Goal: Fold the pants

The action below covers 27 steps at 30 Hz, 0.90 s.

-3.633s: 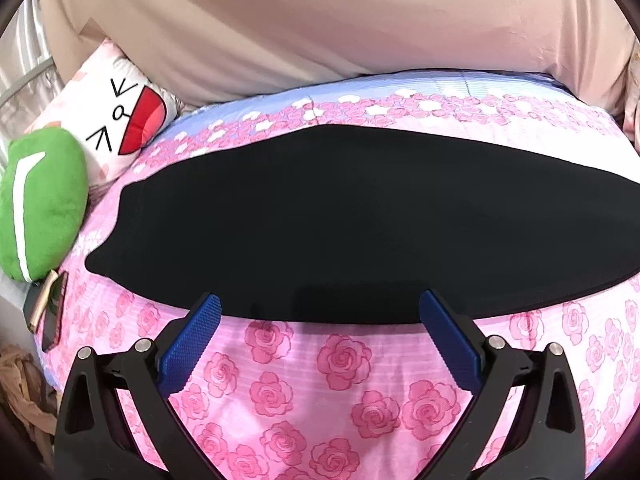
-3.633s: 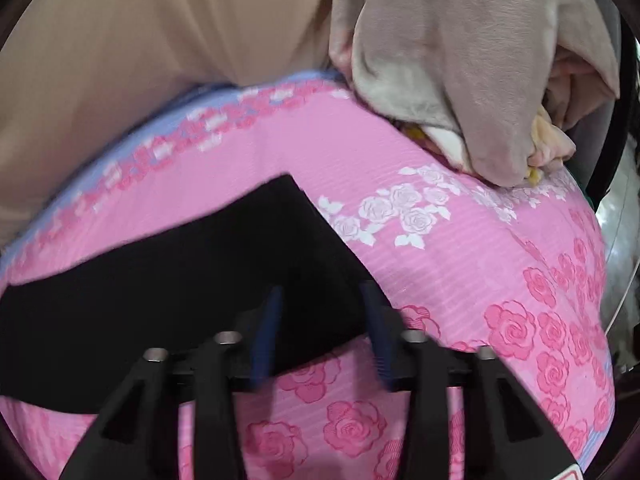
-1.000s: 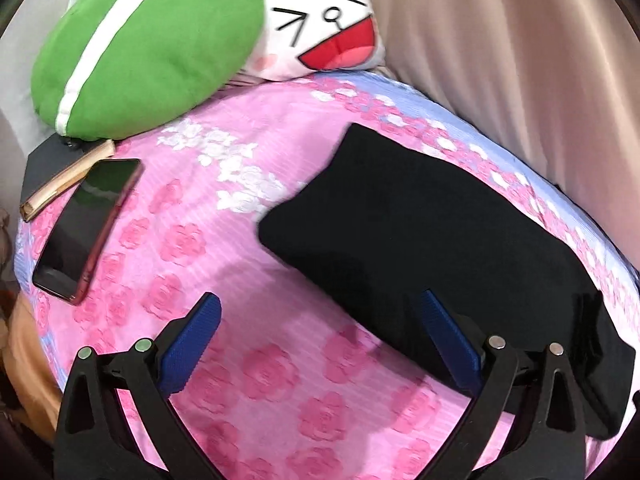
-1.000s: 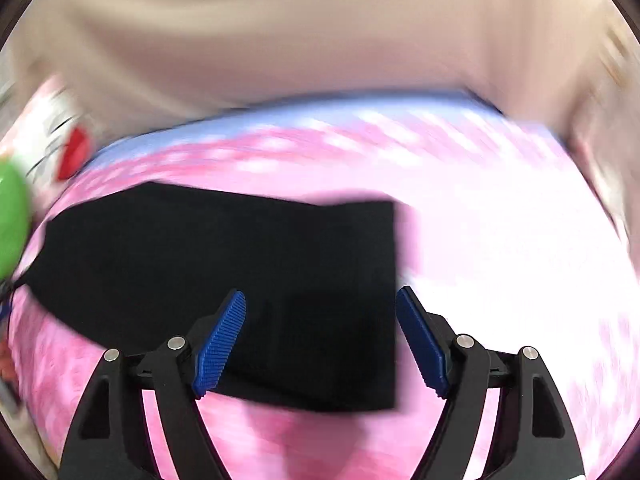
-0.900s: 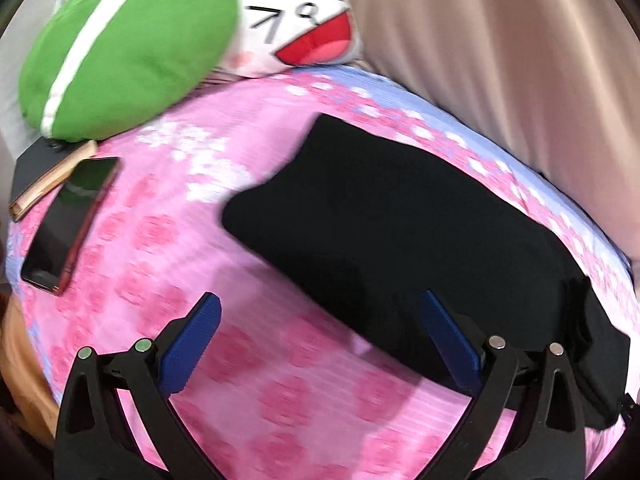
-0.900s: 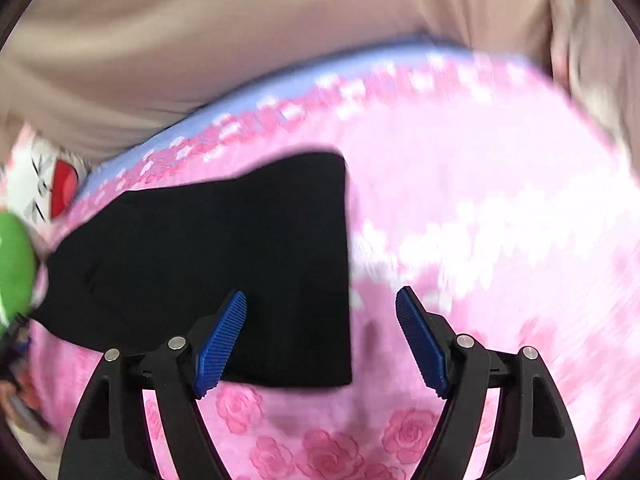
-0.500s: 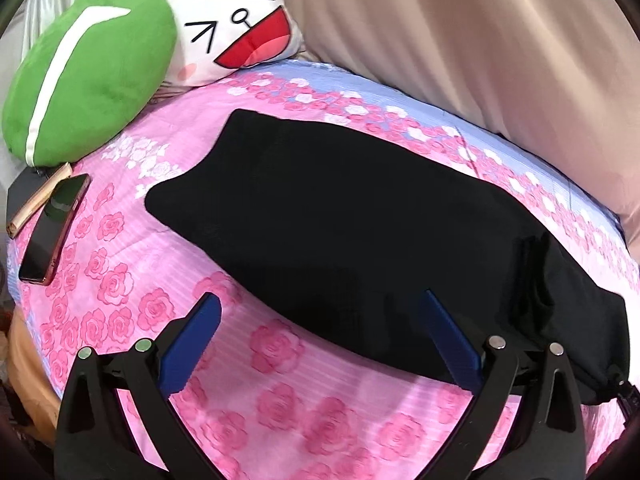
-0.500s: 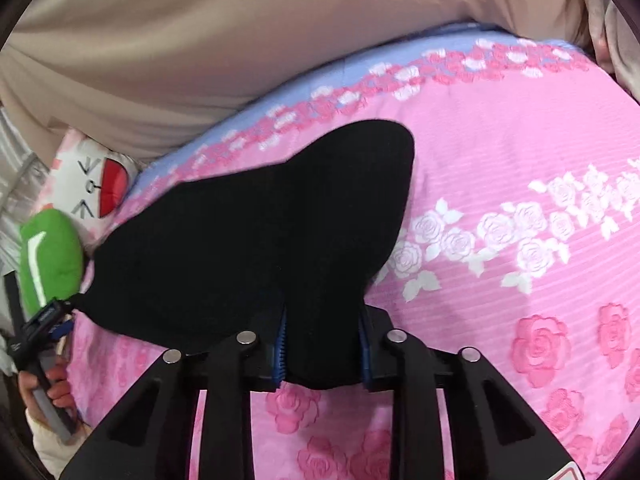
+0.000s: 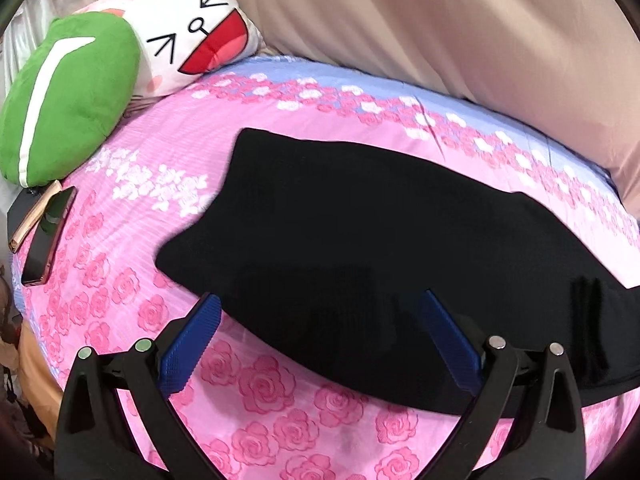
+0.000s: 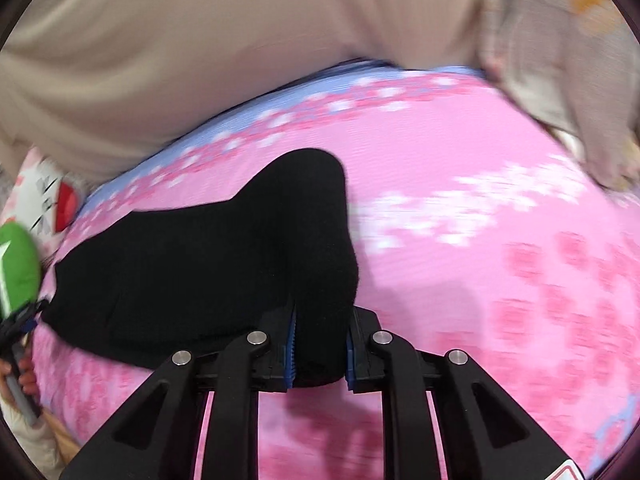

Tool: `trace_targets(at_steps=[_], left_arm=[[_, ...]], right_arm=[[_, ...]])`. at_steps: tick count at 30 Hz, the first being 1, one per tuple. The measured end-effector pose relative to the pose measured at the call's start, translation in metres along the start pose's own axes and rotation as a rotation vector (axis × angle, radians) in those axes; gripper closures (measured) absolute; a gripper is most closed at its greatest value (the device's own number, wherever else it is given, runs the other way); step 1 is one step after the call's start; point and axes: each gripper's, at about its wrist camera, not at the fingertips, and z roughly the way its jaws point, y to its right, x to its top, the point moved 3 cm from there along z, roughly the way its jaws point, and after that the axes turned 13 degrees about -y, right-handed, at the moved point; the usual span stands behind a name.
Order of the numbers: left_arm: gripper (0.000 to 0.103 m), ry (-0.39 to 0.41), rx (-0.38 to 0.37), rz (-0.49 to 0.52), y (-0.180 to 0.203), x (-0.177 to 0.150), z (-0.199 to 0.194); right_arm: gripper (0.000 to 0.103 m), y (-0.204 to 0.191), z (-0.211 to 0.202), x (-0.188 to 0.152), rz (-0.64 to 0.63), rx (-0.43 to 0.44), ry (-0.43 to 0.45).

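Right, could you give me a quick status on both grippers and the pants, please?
Right gripper closing on bunched end of black pants. Left gripper open, above pants' near edge. Phone well clear.

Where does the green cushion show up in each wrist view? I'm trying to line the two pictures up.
Left wrist view: the green cushion fills the upper left, beside the cartoon-face pillow.
Right wrist view: only a sliver of it shows at the far left edge, below the same pillow.
Shared landmark: the black pants on the pink bedsheet.
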Motion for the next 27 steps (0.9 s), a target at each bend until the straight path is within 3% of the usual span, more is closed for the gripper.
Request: trace_targets(at_steps=[2, 3, 4, 5, 7, 8, 10, 12, 14, 15, 16, 17, 19, 24, 27], left_arm=[[0.005, -0.007, 0.002, 0.018, 0.005, -0.005, 0.004], [0.005, -0.014, 0.001, 0.032, 0.01, -0.007, 0.007], [0.005, -0.019, 0.003, 0.041, 0.015, -0.009, 0.011], [0.005, -0.021, 0.008, 0.048, 0.019, -0.01, 0.013], [0.005, -0.007, 0.031, 0.068, 0.029, -0.013, 0.013], [0.005, 0.002, 0.028, 0.087, 0.036, -0.015, 0.012], [0.005, -0.002, 0.003, 0.112, 0.048, -0.019, 0.011], [0.005, 0.002, -0.01, 0.135, 0.056, -0.023, 0.008], [0.005, 0.008, -0.009, 0.146, 0.055, -0.026, 0.004], [0.005, 0.01, -0.014, 0.145, 0.051, -0.027, 0.001], [0.005, 0.01, -0.023, 0.133, 0.043, -0.028, 0.0], [0.005, 0.009, -0.034, 0.116, 0.033, -0.027, -0.001], [0.005, 0.0, -0.047, 0.063, 0.011, -0.026, -0.001], [0.005, -0.012, -0.022, -0.1, -0.054, -0.015, 0.011], [0.005, -0.044, -0.069, -0.158, -0.074, -0.008, 0.025]], right_arm=[[0.079, 0.014, 0.002, -0.002, -0.005, -0.05, -0.039], [0.069, 0.016, 0.0, -0.005, -0.009, -0.132, -0.033], [0.068, 0.01, -0.007, -0.007, -0.018, -0.187, -0.001], [0.066, -0.001, -0.016, -0.009, -0.044, -0.198, 0.042], [0.032, -0.042, -0.036, -0.016, -0.127, -0.141, 0.134], [0.028, -0.064, -0.041, -0.02, -0.171, -0.1, 0.161], [0.029, -0.124, -0.03, -0.03, -0.32, 0.026, 0.115], [0.031, -0.167, -0.004, -0.041, -0.423, 0.076, 0.05], [0.033, -0.202, 0.029, -0.051, -0.526, 0.017, -0.012], [0.043, -0.208, 0.041, -0.052, -0.546, -0.005, -0.03], [0.07, -0.213, 0.053, -0.053, -0.552, -0.018, -0.056], [0.072, -0.213, 0.062, -0.051, -0.545, -0.032, -0.079], [0.088, -0.21, 0.065, -0.045, -0.497, -0.009, -0.061], [0.088, -0.234, 0.047, -0.019, -0.46, 0.075, -0.022], [0.086, -0.262, 0.066, -0.02, -0.507, 0.109, -0.071]])
